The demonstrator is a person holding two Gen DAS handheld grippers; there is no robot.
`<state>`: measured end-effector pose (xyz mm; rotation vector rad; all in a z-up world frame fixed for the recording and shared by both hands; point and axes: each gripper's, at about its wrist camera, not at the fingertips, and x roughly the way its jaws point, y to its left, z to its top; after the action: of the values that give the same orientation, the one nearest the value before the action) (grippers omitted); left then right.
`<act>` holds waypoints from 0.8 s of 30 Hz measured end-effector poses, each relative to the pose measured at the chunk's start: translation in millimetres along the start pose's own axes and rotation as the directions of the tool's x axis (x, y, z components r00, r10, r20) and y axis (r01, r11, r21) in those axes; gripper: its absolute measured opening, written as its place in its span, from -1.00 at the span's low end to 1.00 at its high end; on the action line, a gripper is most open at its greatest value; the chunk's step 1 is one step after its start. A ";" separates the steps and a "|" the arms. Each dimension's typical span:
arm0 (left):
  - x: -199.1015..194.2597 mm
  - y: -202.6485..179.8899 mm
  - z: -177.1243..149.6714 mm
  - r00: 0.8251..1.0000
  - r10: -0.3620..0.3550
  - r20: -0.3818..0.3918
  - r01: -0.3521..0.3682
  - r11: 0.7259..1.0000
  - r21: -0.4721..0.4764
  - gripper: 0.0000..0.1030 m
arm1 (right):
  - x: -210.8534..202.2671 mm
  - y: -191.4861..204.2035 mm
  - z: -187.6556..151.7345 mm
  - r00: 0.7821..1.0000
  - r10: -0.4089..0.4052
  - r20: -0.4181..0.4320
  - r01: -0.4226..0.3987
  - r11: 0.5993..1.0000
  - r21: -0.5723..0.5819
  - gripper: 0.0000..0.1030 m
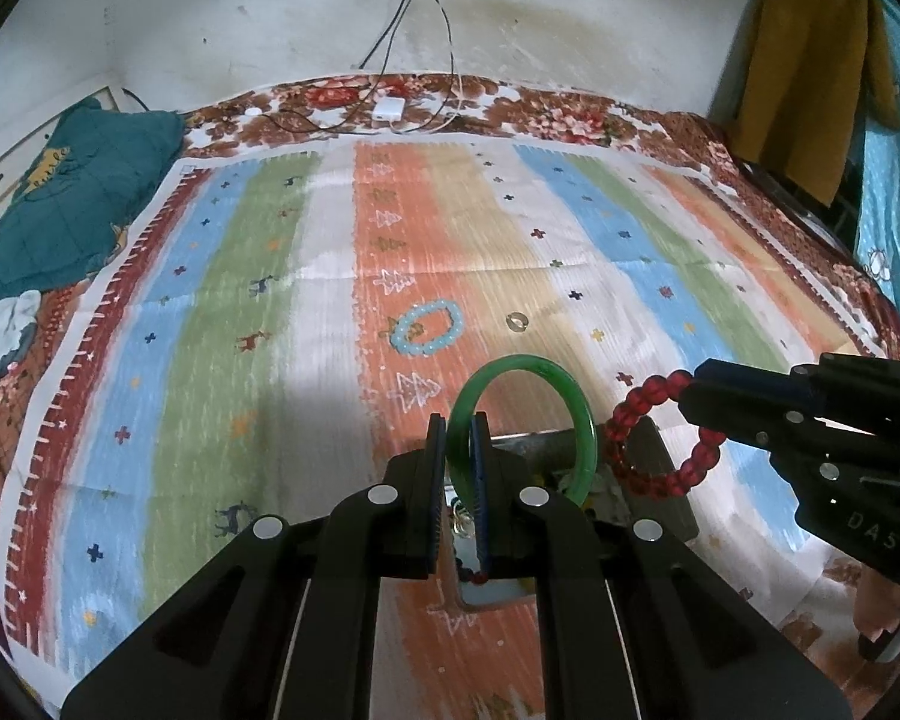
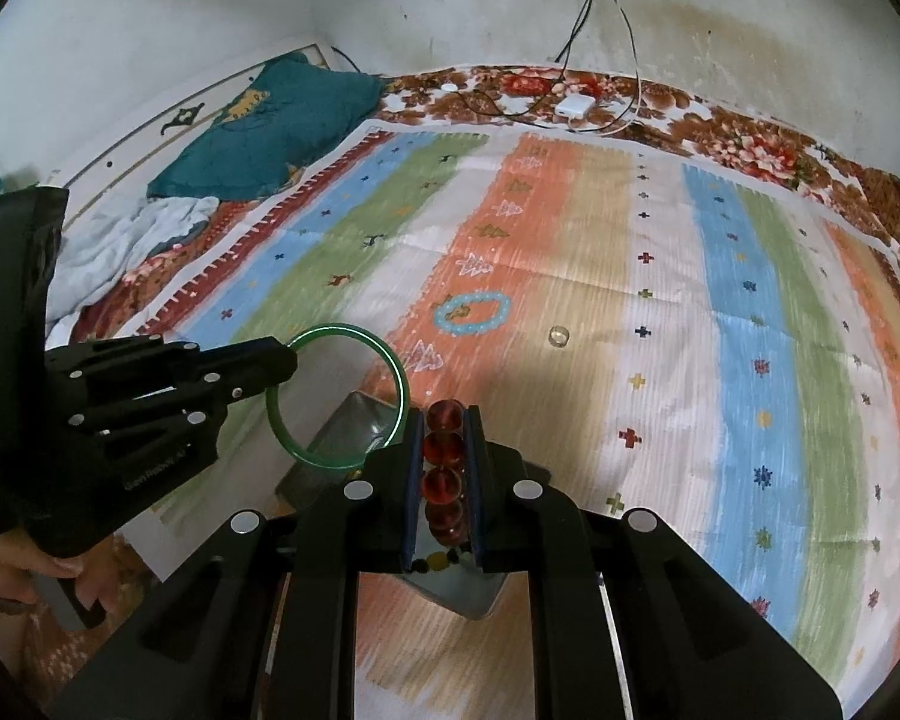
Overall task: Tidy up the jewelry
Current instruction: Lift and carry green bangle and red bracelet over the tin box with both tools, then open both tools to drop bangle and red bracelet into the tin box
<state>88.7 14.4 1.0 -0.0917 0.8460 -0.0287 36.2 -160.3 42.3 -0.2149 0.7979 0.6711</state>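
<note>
You're pinching the green bangle [image 1: 525, 420] in your left gripper [image 1: 461, 444] and the red bead bracelet [image 1: 660, 438] in your right gripper [image 2: 444, 438], both hovering over the metal box [image 2: 354, 426], probably for dropping in.

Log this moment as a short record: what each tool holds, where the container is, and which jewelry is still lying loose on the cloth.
left tool: shut on green bangle, held upright
right tool: shut on red bead bracelet
box: open, below both tools, already holding some small beaded pieces
loose on cloth: light blue bead bracelet, small ring
surface: striped cloth spread on a bed
step: both held pieces are above the box, not yet dropped
</note>
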 end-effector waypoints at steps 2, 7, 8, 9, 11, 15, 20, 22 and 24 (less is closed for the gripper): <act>-0.2 -0.7 -1.3 1.000 0.000 0.000 0.000 1.000 0.000 -0.85 | -0.9 0.2 -2.2 1.000 0.004 -0.002 -0.004 1.000 0.001 -0.73; -0.5 -3.7 -5.0 1.000 -0.005 -0.005 0.005 1.000 0.006 -0.85 | -1.3 2.7 -9.9 1.000 0.010 -0.016 -0.010 1.000 -0.002 -0.73; -0.7 -5.0 -6.7 1.000 -0.004 -0.006 0.005 1.000 0.007 -0.85 | -1.7 3.3 -11.5 1.000 0.011 -0.018 -0.011 1.000 -0.002 -0.73; -0.2 -6.0 -8.4 1.000 -0.006 -0.011 0.006 1.000 0.008 -0.85 | -2.0 3.5 -12.7 1.000 0.012 -0.019 -0.012 1.000 0.000 -0.73; 3.3 -7.0 -10.6 0.999 -0.016 -0.033 0.016 1.000 0.001 -0.82 | -0.8 2.6 -15.2 0.999 0.017 -0.027 -0.017 1.000 0.006 -0.73; 13.3 5.4 -12.0 0.995 -0.064 -0.076 0.058 0.995 -0.075 -0.42 | 4.0 -3.7 -19.4 0.999 0.016 -0.045 -0.014 0.999 0.031 -0.68; 11.6 22.2 -10.1 0.997 -0.044 -0.060 0.036 0.992 -0.124 -0.07 | 4.0 -10.7 -17.4 0.999 -0.015 -0.033 0.017 0.999 0.048 -0.16; 13.2 27.2 -10.0 0.997 -0.045 -0.065 0.035 0.989 -0.140 -0.03 | 7.2 -14.2 -17.4 0.999 -0.018 -0.041 0.020 0.998 0.058 -0.14; 14.7 28.0 -9.5 0.997 -0.036 -0.067 0.026 0.990 -0.139 0.02 | 10.4 -16.9 -18.0 0.998 -0.023 -0.051 0.026 0.998 0.063 -0.10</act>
<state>91.0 40.8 -18.9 -0.2354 0.9156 -0.0021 41.5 -176.1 21.3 -0.1836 0.8622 0.6180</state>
